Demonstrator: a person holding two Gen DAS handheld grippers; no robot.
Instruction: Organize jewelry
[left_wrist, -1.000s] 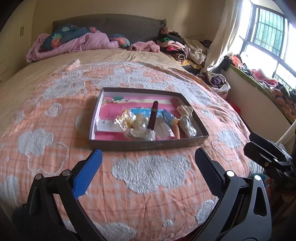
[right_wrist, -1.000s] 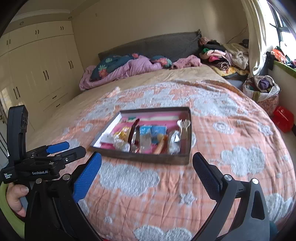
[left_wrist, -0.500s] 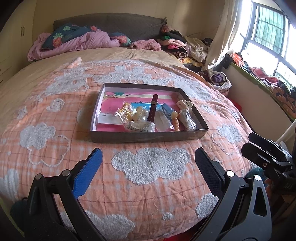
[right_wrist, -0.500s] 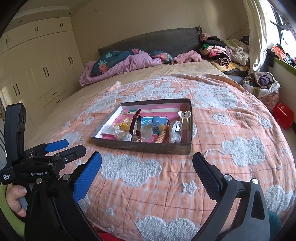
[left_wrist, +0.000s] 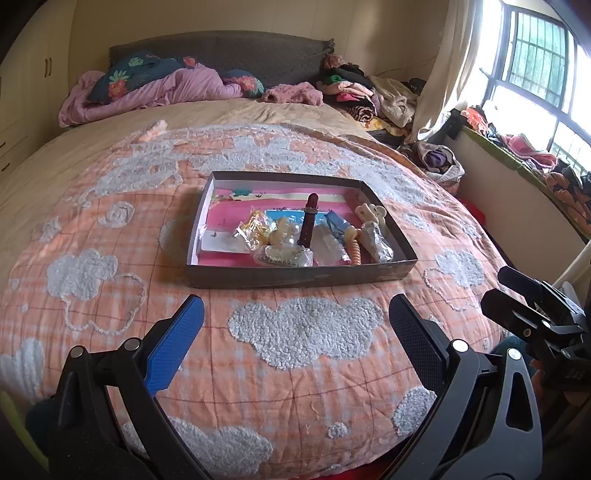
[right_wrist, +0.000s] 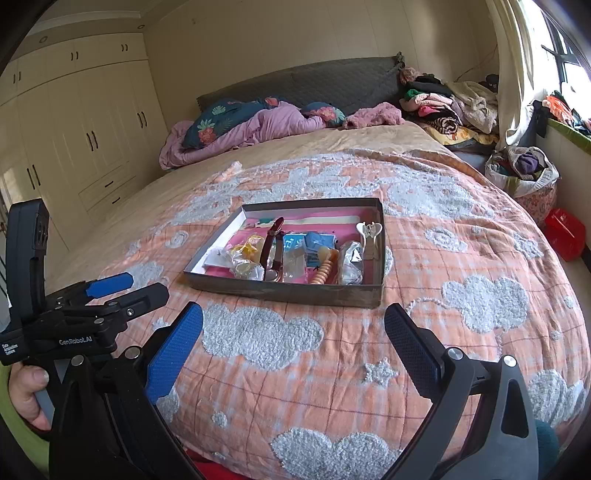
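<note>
Both units are held low over the near edge of the bed (left_wrist: 110, 177), level and pointing forward. The left hand-held gripper (left_wrist: 295, 332) stands wide, fingers spread, nothing between them. The right hand-held gripper (right_wrist: 293, 328) is likewise wide and empty; in its view a hand (right_wrist: 26, 391) grips the left unit's handle at 8 o'clock.

The tray (left_wrist: 295, 276) lies on the orange cloud-pattern blanket (left_wrist: 303, 332) at 12 o'clock from both grippers, well apart from the fingertips. It is a shallow, dark-walled rectangular box with a pink lining. Contents are heaped toward its near side: a dark red watch strap (left_wrist: 308, 223), clear packets, a blue card, a beaded orange piece (right_wrist: 323, 271), a cream clip (right_wrist: 370, 236).
</note>
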